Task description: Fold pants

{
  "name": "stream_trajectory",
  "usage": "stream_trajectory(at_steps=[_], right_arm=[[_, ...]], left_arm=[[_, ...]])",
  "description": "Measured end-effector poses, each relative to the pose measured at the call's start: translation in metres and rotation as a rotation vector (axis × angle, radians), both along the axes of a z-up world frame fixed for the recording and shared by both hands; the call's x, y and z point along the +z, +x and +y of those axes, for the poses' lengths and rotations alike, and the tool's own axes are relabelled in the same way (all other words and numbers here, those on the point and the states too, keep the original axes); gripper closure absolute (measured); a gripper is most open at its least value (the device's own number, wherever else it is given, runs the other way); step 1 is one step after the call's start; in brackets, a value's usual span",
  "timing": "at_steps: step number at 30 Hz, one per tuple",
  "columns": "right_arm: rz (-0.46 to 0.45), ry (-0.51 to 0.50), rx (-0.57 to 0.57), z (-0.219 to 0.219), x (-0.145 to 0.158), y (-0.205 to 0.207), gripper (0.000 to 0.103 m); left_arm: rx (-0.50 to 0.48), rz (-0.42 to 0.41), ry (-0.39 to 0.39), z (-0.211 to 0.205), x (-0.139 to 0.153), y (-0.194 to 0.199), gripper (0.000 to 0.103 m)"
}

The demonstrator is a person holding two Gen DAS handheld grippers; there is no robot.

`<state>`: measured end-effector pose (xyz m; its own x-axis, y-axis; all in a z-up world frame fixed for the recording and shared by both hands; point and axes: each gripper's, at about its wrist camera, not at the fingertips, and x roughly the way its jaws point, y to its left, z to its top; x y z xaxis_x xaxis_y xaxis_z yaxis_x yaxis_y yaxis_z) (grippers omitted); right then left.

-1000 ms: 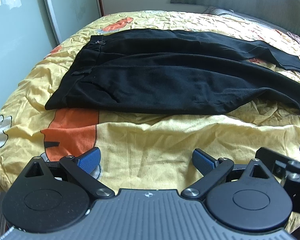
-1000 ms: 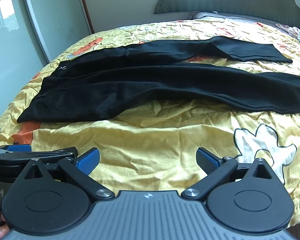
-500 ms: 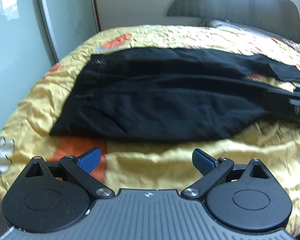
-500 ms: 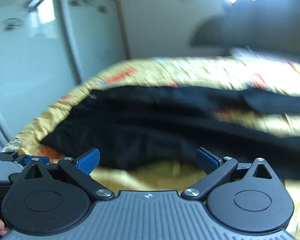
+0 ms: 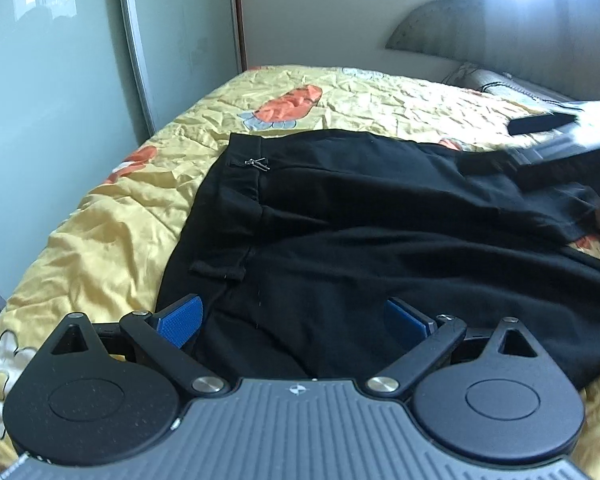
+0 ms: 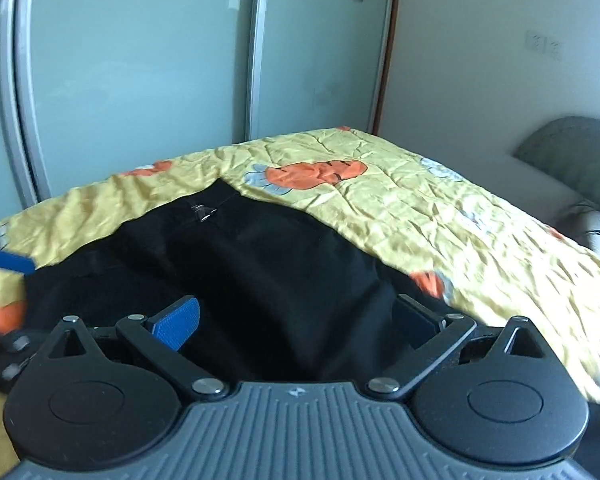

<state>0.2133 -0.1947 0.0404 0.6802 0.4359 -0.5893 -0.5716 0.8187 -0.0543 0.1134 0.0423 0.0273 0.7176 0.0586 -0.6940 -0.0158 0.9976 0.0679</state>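
Observation:
Black pants (image 5: 360, 232) lie flat on a yellow bedspread (image 5: 112, 216), waistband to the left with a metal clasp (image 5: 256, 163). My left gripper (image 5: 294, 318) is open and empty, low over the near waist part of the pants. My right gripper (image 6: 296, 320) is open and empty over the upper part of the pants (image 6: 260, 264), facing the waistband clasp (image 6: 202, 212). The right gripper's body shows blurred at the right edge of the left wrist view (image 5: 560, 148). A blue finger of the left gripper shows at the left edge of the right wrist view (image 6: 8, 262).
The bedspread (image 6: 460, 224) has orange and white cartoon prints. Sliding wardrobe doors (image 6: 140, 80) stand close behind the bed's left edge. A grey headboard (image 5: 500, 44) and a pillow (image 5: 500, 84) are at the far right.
Both grippers moved forward from the bed's near edge to over the pants. The right gripper swung left, facing the waistband and wardrobe. Both stay open.

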Motion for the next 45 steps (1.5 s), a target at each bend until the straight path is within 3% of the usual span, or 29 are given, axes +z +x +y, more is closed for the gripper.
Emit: stream_trajectory(at_steps=[7,11,15,20,23,24,27,31,33,36,38,42,44,45], right_arm=[[0.111,0.02,0.05,0.013,-0.025,0.101,0.0],[0.14,0.013,0.1,0.026,-0.04,0.138,0.002],[0.218,0.015,0.14,0.04,-0.053,0.172,0.023],[0.283,0.03,0.168,0.045,-0.065,0.196,0.04],[0.282,0.057,0.209,0.044,-0.063,0.193,0.075],[0.27,0.051,0.216,0.045,-0.062,0.19,0.083],[0.165,-0.029,0.221,0.053,-0.06,0.17,0.094],[-0.084,-0.189,0.236,0.07,-0.055,0.118,0.096],[-0.207,-0.273,0.257,0.08,-0.055,0.087,0.096],[-0.377,-0.41,0.296,0.092,-0.06,0.043,0.096],[-0.442,-0.457,0.321,0.098,-0.064,0.024,0.096],[-0.514,-0.517,0.347,0.104,-0.072,0.003,0.096],[-0.512,-0.505,0.338,0.102,-0.072,0.003,0.096],[-0.511,-0.495,0.33,0.101,-0.071,0.003,0.096]], left_arm=[[-0.002,0.044,-0.022,0.004,-0.002,0.041,0.004],[0.003,0.066,-0.02,0.009,-0.003,0.068,0.004],[0.026,0.063,-0.013,0.015,0.001,0.094,0.004],[0.04,0.071,-0.058,0.022,0.006,0.124,0.004],[0.059,0.082,-0.098,0.027,0.009,0.143,0.004],[0.069,0.082,-0.117,0.03,0.01,0.148,0.004],[0.119,0.105,-0.241,0.042,0.013,0.168,0.005],[0.192,0.176,-0.574,0.069,0.008,0.195,0.005],[0.204,0.211,-0.692,0.077,0.003,0.208,0.005],[0.212,0.233,-0.779,0.082,-0.003,0.224,0.007],[0.214,0.252,-0.813,0.083,-0.008,0.232,0.009],[0.235,0.299,-0.905,0.087,-0.023,0.247,0.023],[0.239,0.337,-0.932,0.086,-0.032,0.254,0.038],[0.256,0.36,-0.941,0.086,-0.037,0.256,0.056]])
